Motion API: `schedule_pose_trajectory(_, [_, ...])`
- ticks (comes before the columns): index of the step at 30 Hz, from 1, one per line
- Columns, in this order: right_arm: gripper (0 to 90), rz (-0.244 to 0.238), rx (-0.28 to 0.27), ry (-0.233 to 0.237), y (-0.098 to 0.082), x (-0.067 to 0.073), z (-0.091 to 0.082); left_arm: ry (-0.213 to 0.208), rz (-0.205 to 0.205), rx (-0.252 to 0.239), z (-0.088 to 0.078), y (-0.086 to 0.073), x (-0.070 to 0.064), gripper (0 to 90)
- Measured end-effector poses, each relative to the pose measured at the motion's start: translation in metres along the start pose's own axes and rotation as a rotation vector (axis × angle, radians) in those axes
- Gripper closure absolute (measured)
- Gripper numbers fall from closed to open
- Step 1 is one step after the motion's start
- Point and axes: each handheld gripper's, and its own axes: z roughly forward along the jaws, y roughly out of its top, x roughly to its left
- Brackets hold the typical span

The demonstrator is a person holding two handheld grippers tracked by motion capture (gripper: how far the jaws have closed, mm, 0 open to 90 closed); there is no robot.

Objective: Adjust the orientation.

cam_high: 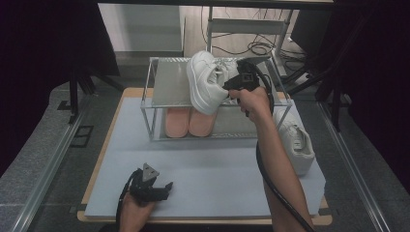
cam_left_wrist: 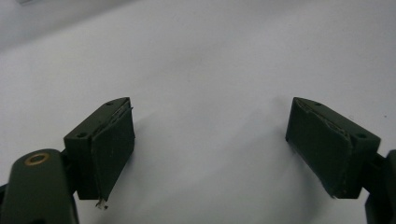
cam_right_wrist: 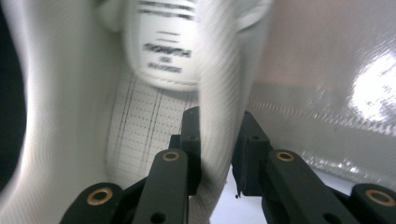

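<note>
Right gripper [cam_high: 226, 88]: jaws pinch the collar wall of the shoe [cam_high: 207, 79] — one jaw inside, one outside, seen in the right gripper view [cam_right_wrist: 215, 154].
Shoe: white, tilted on its side over the top shelf of the rack [cam_high: 164, 82], sole toward the left.
Left gripper [cam_high: 167, 187]: released, jaws wide apart, nothing between them — it rests low on the mat [cam_high: 203, 169] near the front edge.
Rack: metal frame at the far side of the mat; pink insoles [cam_high: 188, 122] lie on the lower level.
Second shoe [cam_high: 296, 140]: white, on the mat, just right of the rack.
</note>
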Motion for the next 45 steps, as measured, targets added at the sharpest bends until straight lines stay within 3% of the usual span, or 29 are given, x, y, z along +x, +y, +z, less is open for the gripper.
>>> schedule_pose_trajectory(6, [75.0,-0.017,-0.023,-0.005,0.000,0.001,0.001,-0.001,0.000,-0.001,0.000,0.000,0.000,15.8])
schedule_pose_trajectory(10, [67.8,-0.025,-0.047,0.010,0.000,0.005,0.004,-0.001,0.001,-0.001,0.000,0.000,0.000,15.8])
schedule_pose_trajectory(20, [51.0,-0.099,-0.089,-0.013,0.000,0.023,0.018,0.000,0.002,-0.002,0.000,0.000,0.000,15.9])
schedule_pose_trajectory(26, [46.9,-0.147,-0.110,-0.015,0.000,0.026,0.019,0.000,0.001,-0.002,0.000,0.000,0.000,15.9])
schedule_pose_trajectory(30, [44.6,-0.171,-0.163,0.034,0.001,0.028,0.009,0.000,0.002,-0.001,0.000,0.000,0.000,15.9])
schedule_pose_trajectory(34, [42.7,-0.207,-0.199,0.052,0.001,0.031,-0.003,0.001,0.001,-0.001,0.000,0.000,0.000,15.9])
schedule_pose_trajectory(41, [41.9,-0.288,-0.292,0.079,-0.008,0.019,-0.021,0.000,0.001,-0.001,0.000,0.000,0.000,15.9])
schedule_pose_trajectory(45, [44.5,-0.334,-0.317,0.093,-0.017,0.013,-0.030,0.000,0.002,-0.001,0.000,0.000,0.000,15.9])
